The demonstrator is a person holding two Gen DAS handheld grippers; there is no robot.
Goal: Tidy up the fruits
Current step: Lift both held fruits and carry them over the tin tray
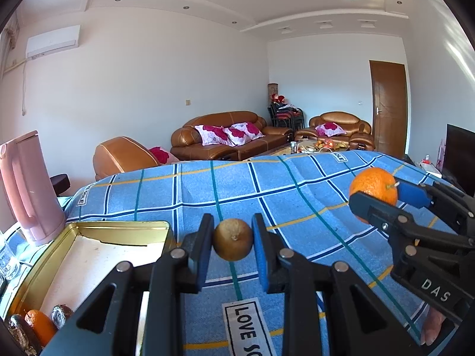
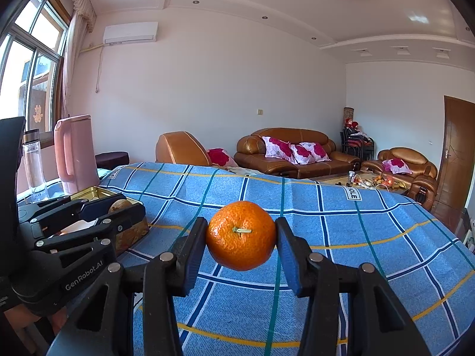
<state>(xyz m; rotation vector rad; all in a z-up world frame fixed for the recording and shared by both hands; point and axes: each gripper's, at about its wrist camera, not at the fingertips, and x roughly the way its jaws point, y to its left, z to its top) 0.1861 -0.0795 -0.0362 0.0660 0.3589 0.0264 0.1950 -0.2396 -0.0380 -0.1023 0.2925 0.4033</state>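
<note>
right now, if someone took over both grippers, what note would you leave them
Left gripper: shut on the kiwi, held above the blue cloth.
Right gripper: shut on the orange, also held above the cloth.
Tin: open, to the left beside the pink kettle; at its near end lie another orange fruit and foil-wrapped pieces.
Done: both fruits are picked up.
Left: neither is in the tin yet; it seems the likely place, so carry both over and set them down in its free part.
</note>
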